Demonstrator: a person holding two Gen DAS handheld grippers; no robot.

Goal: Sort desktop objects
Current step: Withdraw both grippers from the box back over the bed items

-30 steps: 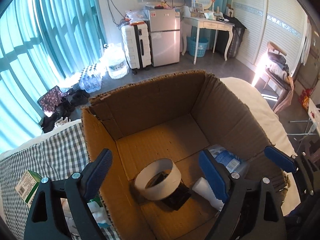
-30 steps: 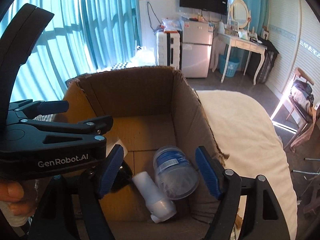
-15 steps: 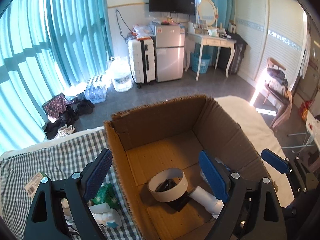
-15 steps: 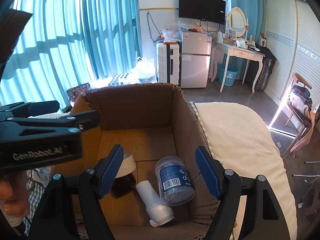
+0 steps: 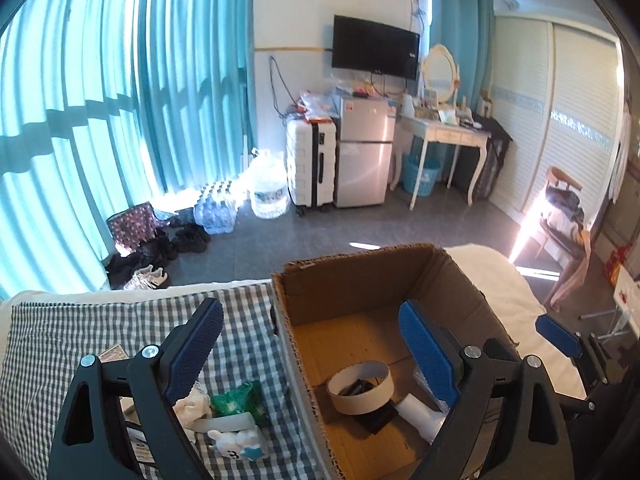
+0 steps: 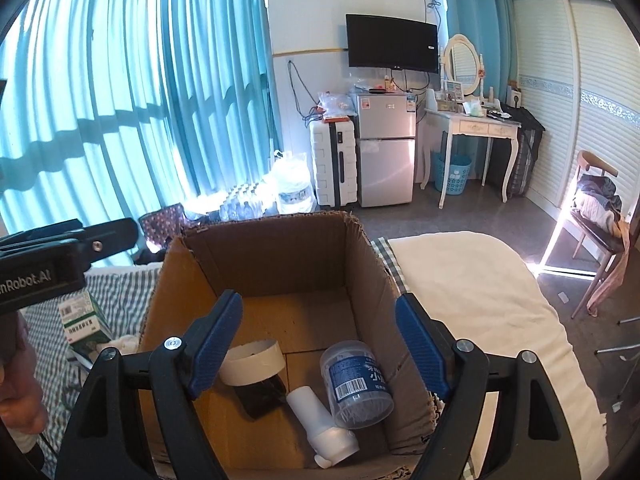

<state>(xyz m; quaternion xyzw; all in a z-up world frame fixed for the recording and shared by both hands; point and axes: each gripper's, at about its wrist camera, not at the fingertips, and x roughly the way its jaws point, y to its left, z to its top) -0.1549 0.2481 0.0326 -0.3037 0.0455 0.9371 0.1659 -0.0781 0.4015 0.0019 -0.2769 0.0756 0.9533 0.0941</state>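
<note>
On the checked cloth [image 5: 248, 320] at the left lie a green packet [image 5: 236, 400], a white toy [image 5: 240, 438] and a green-and-white carton [image 6: 82, 320]; the left gripper [image 5: 310, 352] hangs over the box's left wall, released, nothing between its blue pads; the cardboard box [image 6: 276, 256] holds a tape roll [image 6: 252, 362] over a black item [image 6: 260, 396], a white bottle [image 6: 320, 420] and a clear blue-labelled jar [image 6: 356, 384] lying side by side; the right gripper [image 6: 318, 344] hovers above these, its jaws having just widened, empty.
</note>
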